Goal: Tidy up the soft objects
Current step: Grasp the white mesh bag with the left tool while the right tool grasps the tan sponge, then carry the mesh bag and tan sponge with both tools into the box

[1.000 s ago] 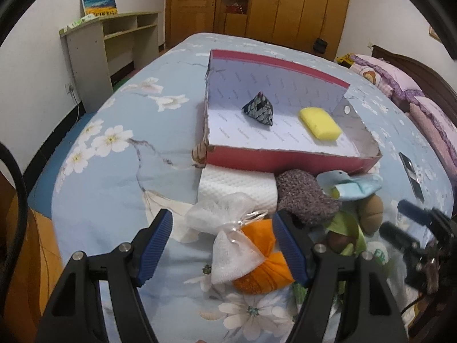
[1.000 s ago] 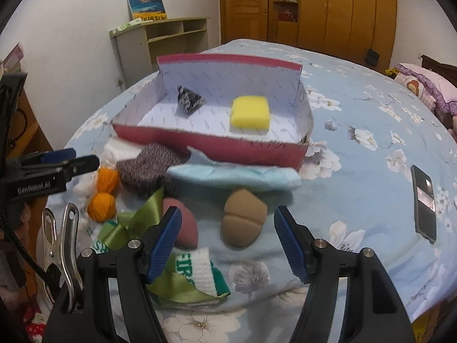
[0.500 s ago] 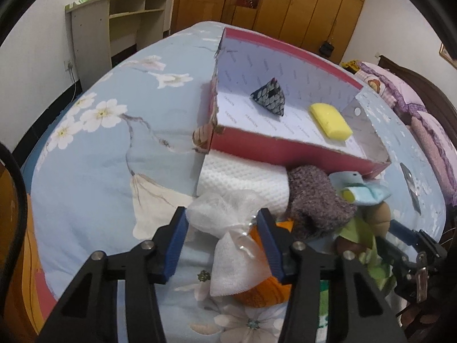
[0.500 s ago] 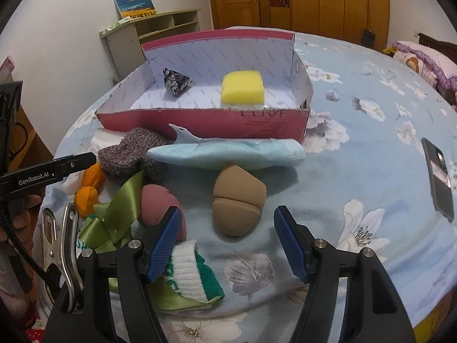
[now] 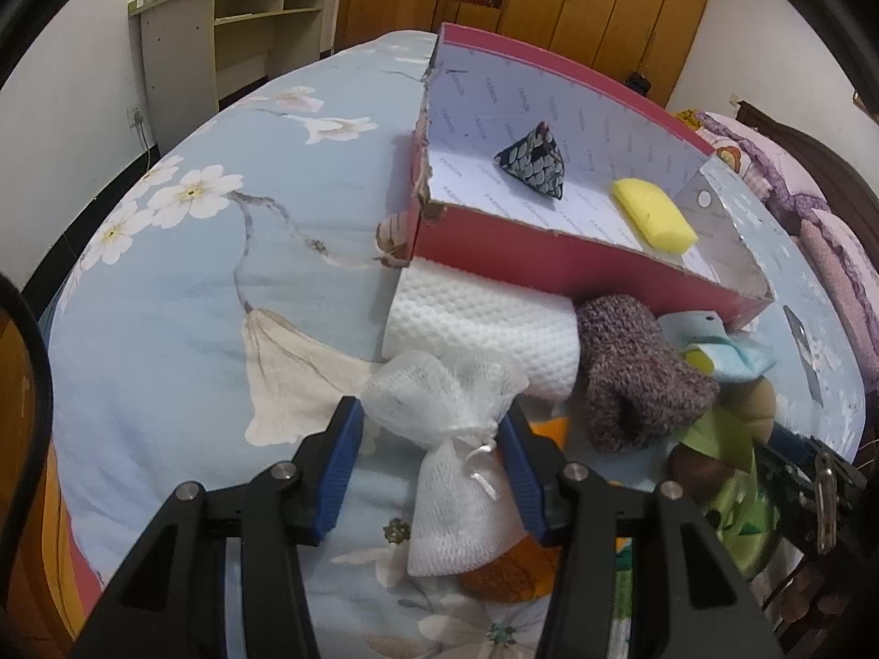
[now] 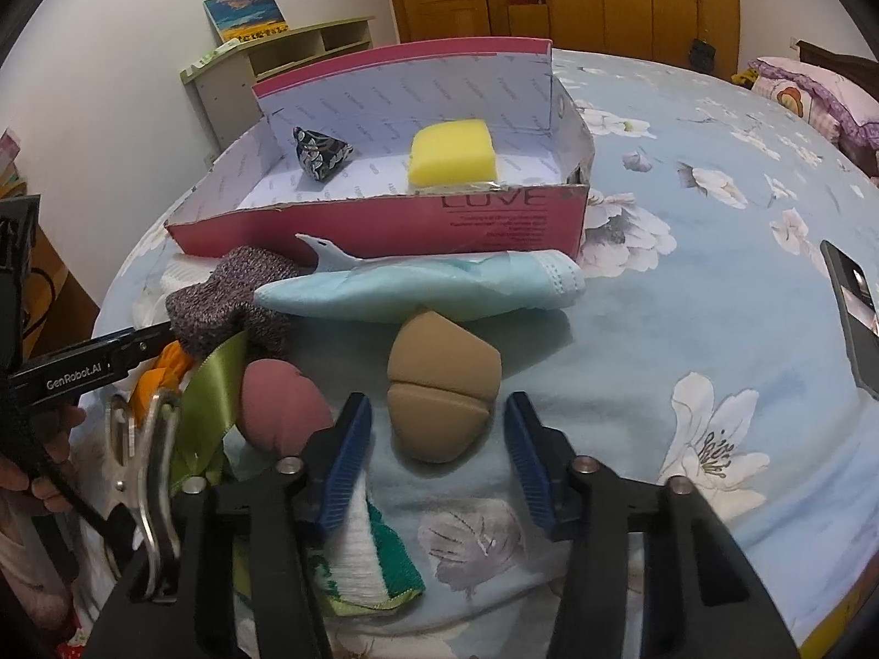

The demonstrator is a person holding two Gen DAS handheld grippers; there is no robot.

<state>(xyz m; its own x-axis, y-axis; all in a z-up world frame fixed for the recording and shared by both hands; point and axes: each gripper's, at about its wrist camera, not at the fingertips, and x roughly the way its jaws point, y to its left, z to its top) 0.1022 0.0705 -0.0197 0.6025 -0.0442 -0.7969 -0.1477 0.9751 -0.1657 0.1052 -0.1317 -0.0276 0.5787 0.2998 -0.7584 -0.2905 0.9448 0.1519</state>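
Note:
On the flowered bed, my left gripper [image 5: 428, 423] is shut on the gathered neck of a white mesh bag [image 5: 456, 472], which lies over an orange yarn ball [image 5: 511, 576]. The jaws of my right gripper [image 6: 437, 417] are closing around a tan split makeup sponge [image 6: 439, 384], and a small gap shows at each pad. Behind stands a red box [image 6: 384, 225] holding a yellow sponge [image 6: 453, 156] and a dark patterned pyramid pouch [image 6: 318, 154]. In front of the box lie a white towel roll [image 5: 483, 329], a purple knitted sock [image 5: 632, 362] and a light-blue mask [image 6: 428, 285].
A pink egg sponge [image 6: 280, 406], green ribbon [image 6: 214, 384] and a white-and-green sock [image 6: 373, 565] crowd my right gripper's left side. A phone [image 6: 851, 313] lies on the bed at the right. A shelf unit [image 5: 220, 49] stands by the wall, with wardrobes behind.
Both grippers have sunk toward the bed. The left jaws narrowed onto the mesh bag's neck. The right jaws came in from wide to close around the tan sponge.

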